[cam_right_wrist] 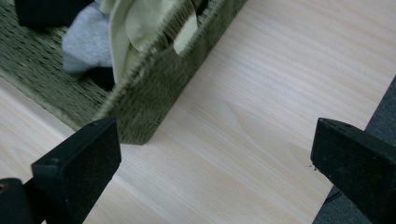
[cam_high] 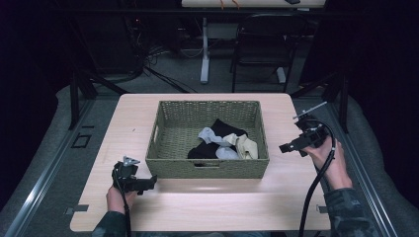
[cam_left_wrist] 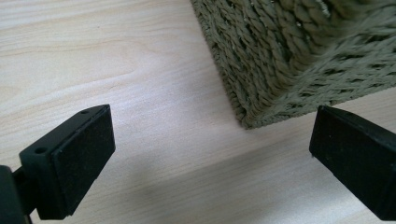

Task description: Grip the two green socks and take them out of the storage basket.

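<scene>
Basket [cam_high: 207, 168] sits between both spread, empty tools.

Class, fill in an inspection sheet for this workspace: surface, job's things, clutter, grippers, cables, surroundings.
Surface: light wood table, bare around the basket.
Job's things: woven basket mid-table, holding a heap of grey, black and cream cloth pieces in its right half.
Clutter: nothing seen on the table.
Grippers: left gripper open, low by the basket's near left corner; right gripper open, beside the basket's right wall. Both hold nothing.
Cables: a black cable trails from the right gripper along the forearm.
Surroundings: dark room; a folding chair and another table's leg behind; loose wires on the floor.
</scene>
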{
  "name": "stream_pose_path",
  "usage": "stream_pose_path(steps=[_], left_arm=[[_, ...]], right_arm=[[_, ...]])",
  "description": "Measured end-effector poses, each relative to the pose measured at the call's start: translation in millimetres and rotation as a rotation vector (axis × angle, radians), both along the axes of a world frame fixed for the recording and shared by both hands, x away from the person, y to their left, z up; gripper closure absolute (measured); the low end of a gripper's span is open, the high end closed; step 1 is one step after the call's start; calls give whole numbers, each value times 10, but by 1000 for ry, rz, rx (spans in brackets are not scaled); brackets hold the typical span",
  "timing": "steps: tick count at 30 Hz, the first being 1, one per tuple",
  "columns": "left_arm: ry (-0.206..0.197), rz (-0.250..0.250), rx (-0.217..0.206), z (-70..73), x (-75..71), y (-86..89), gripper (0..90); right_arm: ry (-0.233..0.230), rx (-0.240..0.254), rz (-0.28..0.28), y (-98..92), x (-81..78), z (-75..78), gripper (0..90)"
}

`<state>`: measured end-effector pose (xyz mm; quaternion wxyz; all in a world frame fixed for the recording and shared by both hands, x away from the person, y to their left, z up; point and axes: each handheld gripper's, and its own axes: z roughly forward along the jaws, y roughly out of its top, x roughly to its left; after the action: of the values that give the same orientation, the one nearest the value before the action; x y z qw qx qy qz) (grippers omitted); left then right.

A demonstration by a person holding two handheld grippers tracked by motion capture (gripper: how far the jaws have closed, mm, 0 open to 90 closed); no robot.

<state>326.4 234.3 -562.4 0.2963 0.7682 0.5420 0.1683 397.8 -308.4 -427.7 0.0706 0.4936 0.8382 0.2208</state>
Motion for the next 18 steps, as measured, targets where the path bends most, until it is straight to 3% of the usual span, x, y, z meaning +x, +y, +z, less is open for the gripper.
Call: stream_pose_path(steps=[12, 18], left_arm=[[0, -4, -6, 7, -10, -2, 1], [-2, -6, -7, 8, -10, -1, 0]], right_arm=[[-36, -24, 60, 256, 109, 349, 29], [-43, -36, 95, 410, 167, 453, 38]])
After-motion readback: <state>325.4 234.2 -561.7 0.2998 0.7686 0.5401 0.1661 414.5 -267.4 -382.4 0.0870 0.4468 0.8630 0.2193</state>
